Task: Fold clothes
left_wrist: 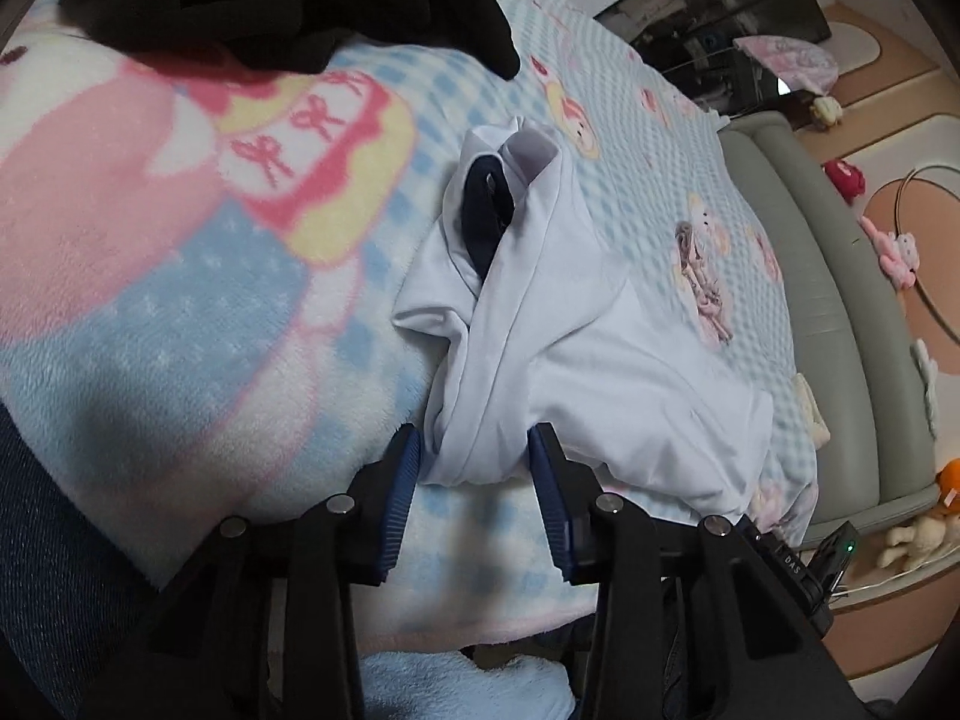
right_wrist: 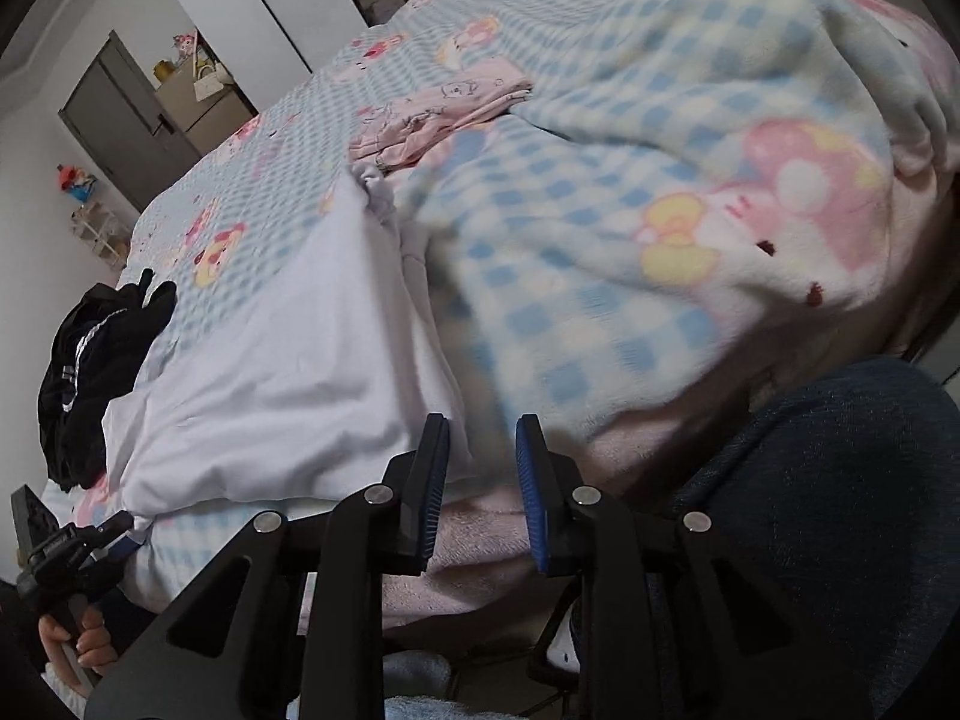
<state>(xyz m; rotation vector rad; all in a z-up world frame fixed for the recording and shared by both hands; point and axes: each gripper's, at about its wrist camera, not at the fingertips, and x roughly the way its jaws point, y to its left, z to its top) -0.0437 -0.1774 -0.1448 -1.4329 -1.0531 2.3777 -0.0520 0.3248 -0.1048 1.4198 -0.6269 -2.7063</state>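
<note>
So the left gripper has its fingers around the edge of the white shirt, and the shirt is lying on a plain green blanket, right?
Not quite. The left gripper does have the white shirt edge between its fingers, but the blanket is blue-and-white checked with pink cartoon pictures, not plain green. The left wrist view shows it.

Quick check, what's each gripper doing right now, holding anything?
Left gripper: open, jaws on either side of the white shirt's bunched hem, not clamped.
Right gripper: open, holding nothing, at the shirt's edge on the checkered blanket.

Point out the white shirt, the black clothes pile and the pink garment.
White shirt [left_wrist: 630, 372], left wrist view, on its flat body.
Black clothes pile [left_wrist: 252, 6], left wrist view, on its middle.
Pink garment [right_wrist: 444, 108], right wrist view, on its folded top.
</note>
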